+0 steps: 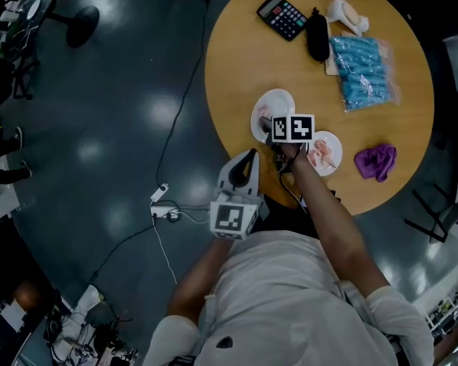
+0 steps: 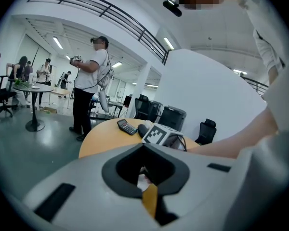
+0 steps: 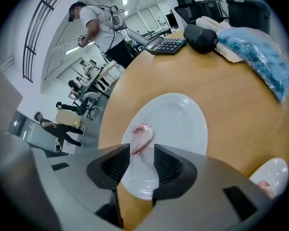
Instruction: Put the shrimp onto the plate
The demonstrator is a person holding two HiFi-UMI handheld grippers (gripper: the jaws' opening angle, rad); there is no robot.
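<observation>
The right tongs [image 3: 141,153] stand wide apart and empty above the white plate [image 3: 183,124]. The shrimp [image 3: 141,137] lies free on the plate's 9 o'clock side, just beyond the tips and touching neither pad. This piece looks delivered. In the head view a second dish [image 1: 324,152] at about 4 o'clock from the plate holds more pink pieces, so the job is probably not finished.

The left tongs [image 2: 144,174] are drawn together with nothing in them, held off the desk [image 3: 241,95] edge.

A shrimp is light, soft and likely slick — it would squash or slide under a hard squeeze. The best hold is probably across the thick middle of the curved body rather than the thin tail, closing gently.
</observation>
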